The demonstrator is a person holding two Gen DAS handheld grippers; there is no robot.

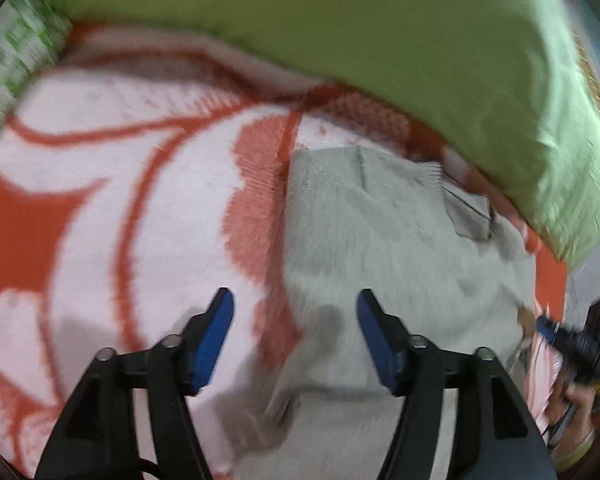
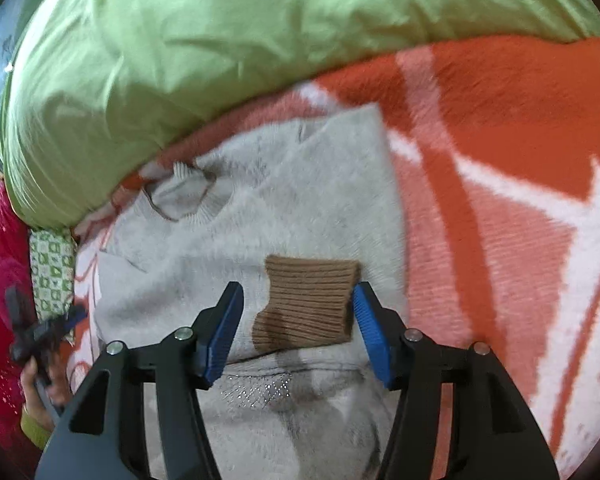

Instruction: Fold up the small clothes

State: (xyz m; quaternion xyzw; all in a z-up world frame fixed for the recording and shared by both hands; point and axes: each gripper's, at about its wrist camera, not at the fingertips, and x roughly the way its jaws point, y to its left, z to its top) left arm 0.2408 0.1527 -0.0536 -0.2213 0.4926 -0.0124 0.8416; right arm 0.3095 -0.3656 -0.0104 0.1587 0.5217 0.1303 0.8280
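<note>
While both hand-held grippers, left (image 1: 296, 340) and right (image 2: 298, 332), hang spread and empty, smooth the grey sweater (image 2: 260, 216) (brown cuff (image 2: 308, 304) at twelve o'clock) before the next crease.

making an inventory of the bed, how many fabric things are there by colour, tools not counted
Grey: 1, the fuzzy grey knit sweater with a brown ribbed cuff
Green: 1, the plain lime-green quilt
Orange and white: 1, the patterned woolly blanket
Green and white: 1, the small-print cloth
Total: 4
</note>
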